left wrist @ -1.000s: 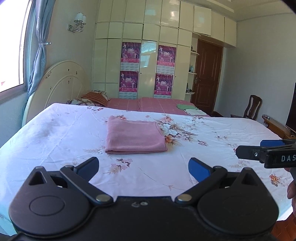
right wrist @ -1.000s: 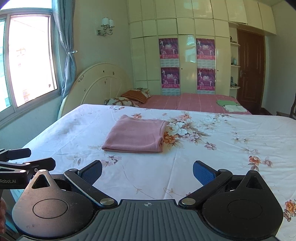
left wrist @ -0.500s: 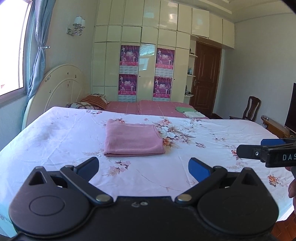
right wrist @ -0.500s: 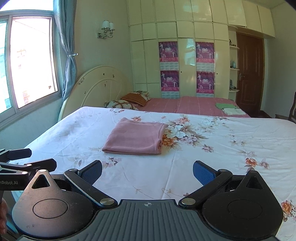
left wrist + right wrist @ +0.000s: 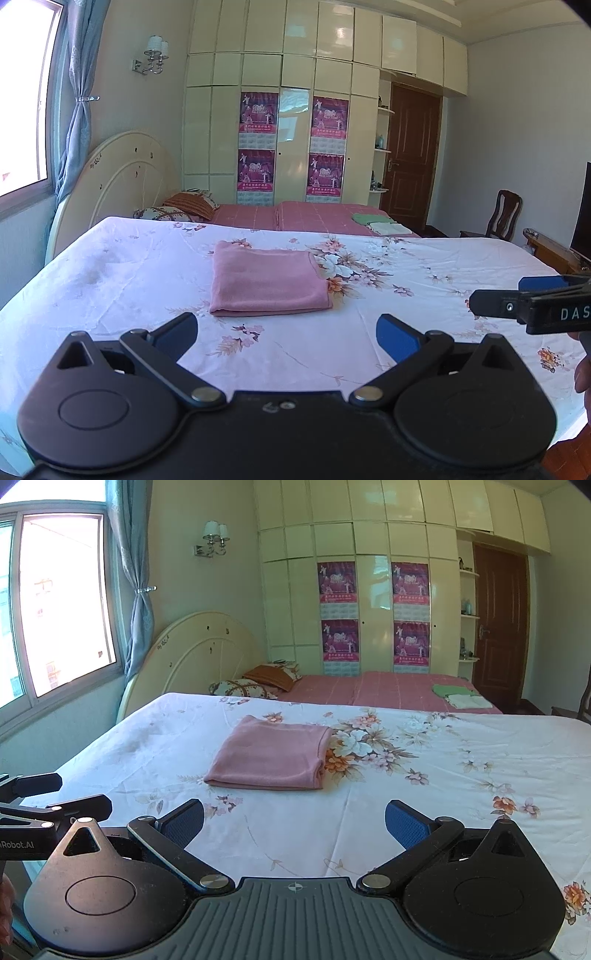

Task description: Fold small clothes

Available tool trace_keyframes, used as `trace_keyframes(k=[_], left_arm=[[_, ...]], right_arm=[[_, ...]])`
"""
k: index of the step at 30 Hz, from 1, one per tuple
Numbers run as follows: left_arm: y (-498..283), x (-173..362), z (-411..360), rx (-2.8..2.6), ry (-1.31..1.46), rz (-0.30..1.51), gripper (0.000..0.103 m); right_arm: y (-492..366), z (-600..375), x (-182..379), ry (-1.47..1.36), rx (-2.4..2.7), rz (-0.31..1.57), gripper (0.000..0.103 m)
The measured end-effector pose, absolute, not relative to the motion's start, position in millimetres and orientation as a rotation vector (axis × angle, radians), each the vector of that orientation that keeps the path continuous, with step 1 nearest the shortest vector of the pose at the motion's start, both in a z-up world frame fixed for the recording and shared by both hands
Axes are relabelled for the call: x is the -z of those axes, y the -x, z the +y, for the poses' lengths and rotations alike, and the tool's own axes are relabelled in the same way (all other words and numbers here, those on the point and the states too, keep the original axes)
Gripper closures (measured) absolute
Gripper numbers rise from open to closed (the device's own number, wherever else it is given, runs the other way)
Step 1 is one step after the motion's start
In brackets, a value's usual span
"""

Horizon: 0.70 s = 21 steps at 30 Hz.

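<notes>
A pink garment [image 5: 267, 282] lies folded into a neat rectangle on the white floral bedsheet [image 5: 110, 280], and it also shows in the right wrist view [image 5: 269, 757]. My left gripper [image 5: 287, 332] is open and empty, held above the near part of the bed, well short of the garment. My right gripper [image 5: 294, 821] is open and empty too, at about the same distance from it. The right gripper's fingers [image 5: 491, 304] show at the right edge of the left wrist view, and the left gripper's fingers [image 5: 85, 808] show at the left edge of the right wrist view.
A second bed with a pink cover [image 5: 314, 218] stands behind, with folded green and white cloths [image 5: 380, 223] and pillows [image 5: 184, 206] on it. A cream headboard [image 5: 122, 177], a wardrobe wall [image 5: 280, 110], a brown door [image 5: 410, 158], a wooden chair [image 5: 504, 216] and a window [image 5: 55, 602] surround the bed.
Both grippers have drawn back and risen slightly, so the folded garment sits a little lower and farther in both views. Both stay open and empty.
</notes>
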<state>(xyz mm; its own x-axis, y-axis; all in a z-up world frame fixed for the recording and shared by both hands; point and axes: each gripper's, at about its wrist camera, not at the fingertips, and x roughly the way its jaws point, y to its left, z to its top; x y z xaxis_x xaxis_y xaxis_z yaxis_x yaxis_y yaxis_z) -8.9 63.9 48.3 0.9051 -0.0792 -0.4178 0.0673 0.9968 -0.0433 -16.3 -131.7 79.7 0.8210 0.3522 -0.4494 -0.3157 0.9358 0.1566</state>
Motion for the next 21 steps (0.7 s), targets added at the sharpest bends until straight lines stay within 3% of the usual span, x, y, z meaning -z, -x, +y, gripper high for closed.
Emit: trace_keyframes(k=[21], left_arm=[[6.1, -49.5, 69.8, 0.073, 0.028, 0.432, 0.0]], right_arm=[[12.7, -130.6, -79.1, -0.069, -0.354, 0.496, 0.0]])
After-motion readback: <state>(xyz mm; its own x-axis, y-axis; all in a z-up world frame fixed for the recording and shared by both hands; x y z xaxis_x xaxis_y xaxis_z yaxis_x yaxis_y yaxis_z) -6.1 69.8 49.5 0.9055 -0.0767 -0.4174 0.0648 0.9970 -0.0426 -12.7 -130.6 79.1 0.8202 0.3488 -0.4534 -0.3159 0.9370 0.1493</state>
